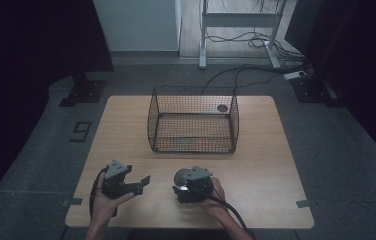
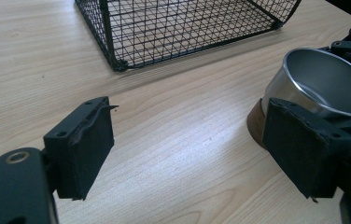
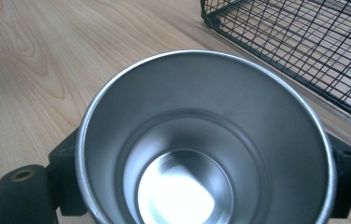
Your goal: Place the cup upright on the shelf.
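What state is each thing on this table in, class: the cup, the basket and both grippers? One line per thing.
Metal cup: upright, empty, clasped between the right gripper's jaws.
Wire basket: upright, open at the top, standing apart from the cup.
Left gripper: open, nothing between its pads.
Right gripper: shut on the cup.
Table: bears the basket and the cup.

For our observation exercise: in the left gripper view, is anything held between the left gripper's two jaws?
No. The left gripper stands wide open with bare table between its jaws; the metal cup sits beyond, to one side.

Dim high view; glare inside cup (image 3: pixel 178 186).
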Demonstrator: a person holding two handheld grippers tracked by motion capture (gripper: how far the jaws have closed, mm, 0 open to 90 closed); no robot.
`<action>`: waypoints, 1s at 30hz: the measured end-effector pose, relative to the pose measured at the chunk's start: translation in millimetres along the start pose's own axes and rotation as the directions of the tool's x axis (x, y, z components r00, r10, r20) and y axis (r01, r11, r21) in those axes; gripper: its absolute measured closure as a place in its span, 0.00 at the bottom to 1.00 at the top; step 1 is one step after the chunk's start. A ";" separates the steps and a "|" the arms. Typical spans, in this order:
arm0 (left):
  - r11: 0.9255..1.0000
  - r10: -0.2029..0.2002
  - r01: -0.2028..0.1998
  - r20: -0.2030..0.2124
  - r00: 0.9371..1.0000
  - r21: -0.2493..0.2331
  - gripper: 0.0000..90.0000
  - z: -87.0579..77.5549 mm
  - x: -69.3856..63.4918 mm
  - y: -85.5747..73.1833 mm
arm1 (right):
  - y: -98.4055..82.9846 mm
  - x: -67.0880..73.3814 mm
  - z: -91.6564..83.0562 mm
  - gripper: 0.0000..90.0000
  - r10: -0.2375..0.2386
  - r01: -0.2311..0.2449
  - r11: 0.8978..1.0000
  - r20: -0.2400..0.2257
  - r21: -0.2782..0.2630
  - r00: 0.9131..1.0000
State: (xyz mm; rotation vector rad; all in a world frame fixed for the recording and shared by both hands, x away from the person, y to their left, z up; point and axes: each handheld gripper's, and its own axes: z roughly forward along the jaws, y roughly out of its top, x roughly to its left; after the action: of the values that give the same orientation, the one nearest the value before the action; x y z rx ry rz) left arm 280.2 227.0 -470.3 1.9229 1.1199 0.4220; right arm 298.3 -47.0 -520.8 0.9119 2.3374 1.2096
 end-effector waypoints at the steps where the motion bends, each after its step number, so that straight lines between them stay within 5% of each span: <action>1: 1.000 0.000 0.000 0.001 1.000 -0.001 0.19 -0.4 -0.2 0.2 | -0.1 0.4 -0.1 0.17 -0.004 0.004 1.000 0.001 0.002 1.000; 11: 1.000 -0.010 0.010 -0.002 1.000 -0.009 0.19 -1.8 1.7 -0.1 | 4.6 0.5 -6.2 0.20 -0.029 0.028 1.000 -0.039 -0.011 0.999; 30: 1.000 -0.019 0.019 0.001 1.000 -0.002 0.19 1.4 4.2 -1.0 | 23.9 -13.3 -29.0 0.20 -0.004 -0.002 0.997 -0.080 -0.080 0.997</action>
State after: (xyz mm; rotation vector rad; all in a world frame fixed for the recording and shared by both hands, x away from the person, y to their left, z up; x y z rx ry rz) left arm 282.9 230.1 -472.4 1.9090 1.1355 0.4114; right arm 300.6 -63.0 -484.4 0.8504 2.3312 1.3528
